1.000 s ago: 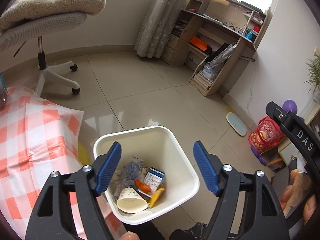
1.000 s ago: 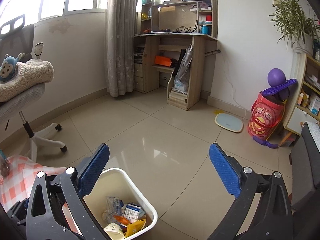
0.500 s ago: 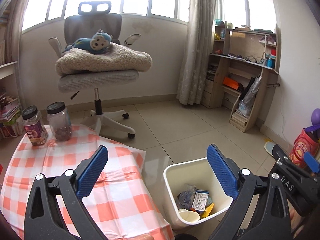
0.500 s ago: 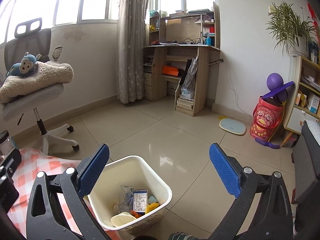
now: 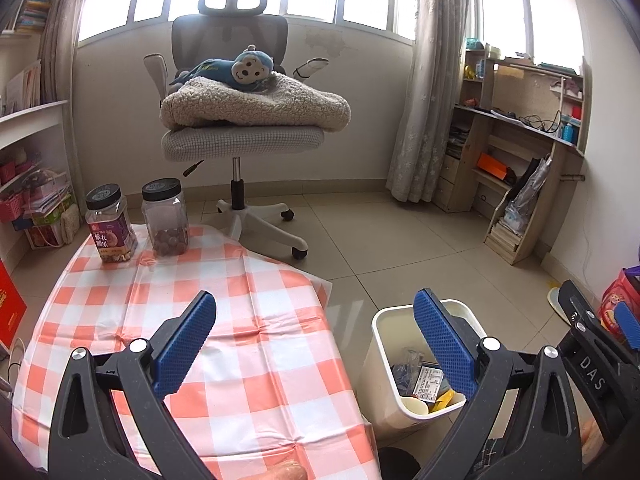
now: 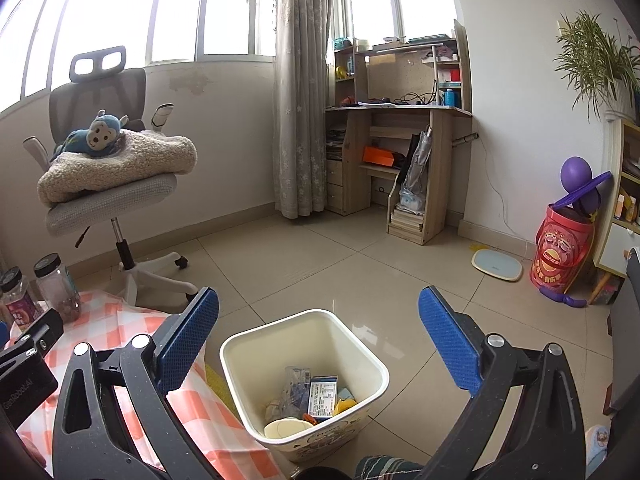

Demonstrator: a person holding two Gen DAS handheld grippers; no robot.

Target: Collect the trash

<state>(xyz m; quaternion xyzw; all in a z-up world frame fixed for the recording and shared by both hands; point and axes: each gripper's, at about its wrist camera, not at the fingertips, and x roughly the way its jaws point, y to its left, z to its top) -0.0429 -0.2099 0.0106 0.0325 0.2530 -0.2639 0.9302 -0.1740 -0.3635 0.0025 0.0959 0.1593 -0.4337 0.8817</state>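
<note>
A: Holding above the checked tablecloth [image 5: 256,344], the left gripper [image 5: 316,344] has its blue pads spread wide, nothing between them. Released.

B: Right gripper [image 6: 318,344]?

A: Same. Jaws parted, empty, hanging over the white trash bin [image 6: 256,344], which sits low in that view at about 6 o'clock.

B: Bin's place relative to the table?

A: On the tiled floor, just beside the cloth's right edge. From the left wrist it shows at 4 o'clock [image 5: 384,320], partly behind the right-hand pad.

B: Contents?

A: Trash is inside: a paper cup [image 6: 286,428] nearest the camera, a printed carton [image 6: 322,396], crumpled clear wrapper [image 6: 296,384], something yellow [image 6: 345,405]. Smaller bits I cannot make out.

B: On the cloth?

A: Two black-lidded jars at the far end, around 10 o'clock in the left view: one with a purple label [image 5: 109,224], one clear with dark round pieces [image 5: 165,218]. They stand upright, side by side.

B: Beyond?

A: Office chair [image 5: 236,140] at 12 o'clock, carrying a folded fleece blanket [image 5: 256,106] with a blue monkey plush [image 5: 240,70] on top. Wooden desk [image 6: 400,152] past the curtain at 1 o'clock in the right view.
</note>
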